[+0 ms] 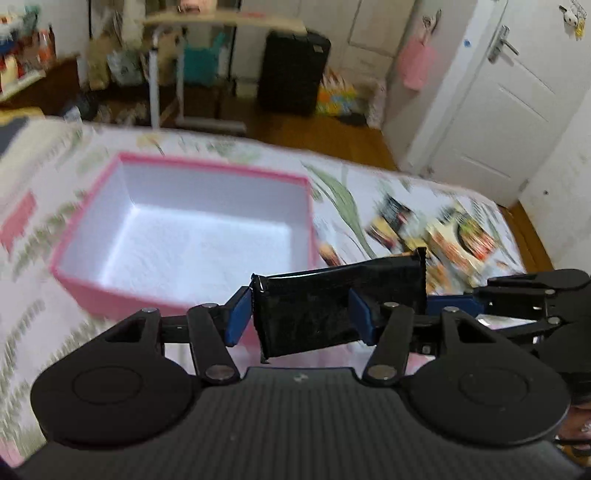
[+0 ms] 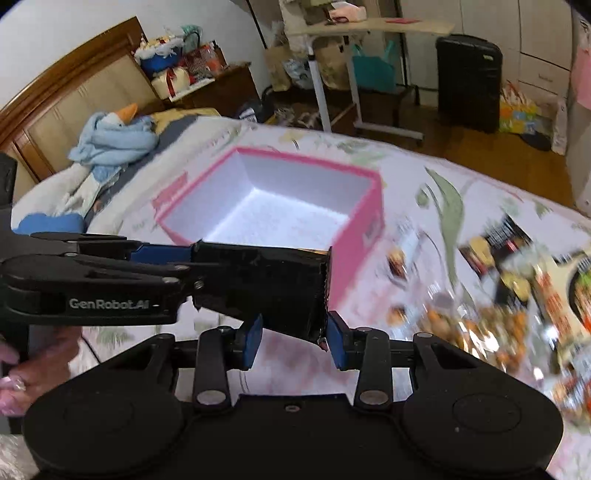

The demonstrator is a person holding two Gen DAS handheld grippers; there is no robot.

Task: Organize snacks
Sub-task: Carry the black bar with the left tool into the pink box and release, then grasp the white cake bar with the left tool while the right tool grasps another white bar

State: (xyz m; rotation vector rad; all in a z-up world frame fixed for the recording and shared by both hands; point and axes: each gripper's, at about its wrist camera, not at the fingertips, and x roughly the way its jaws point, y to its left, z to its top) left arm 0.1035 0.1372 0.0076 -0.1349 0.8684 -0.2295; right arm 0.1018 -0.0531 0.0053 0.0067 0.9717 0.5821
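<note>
A black snack packet (image 1: 332, 306) is held in the air in front of an open pink box (image 1: 184, 236) with a white inside, standing on the bed. My left gripper (image 1: 299, 314) is shut on the packet's left part. My right gripper (image 2: 295, 338) is shut on the packet (image 2: 273, 288) at its lower right end; its fingers enter the left wrist view from the right (image 1: 454, 295). The left gripper crosses the right wrist view from the left (image 2: 162, 258). The pink box (image 2: 369, 218) holds nothing visible. Several loose snack packets (image 2: 517, 288) lie on the bed to the right.
The bed has a floral cover (image 2: 443, 192). A blue plush goose (image 2: 110, 140) lies near the headboard at left. Beyond the bed are a rolling desk (image 2: 369, 26), a black suitcase (image 2: 469, 81), bags on the floor and a white door (image 1: 498, 110).
</note>
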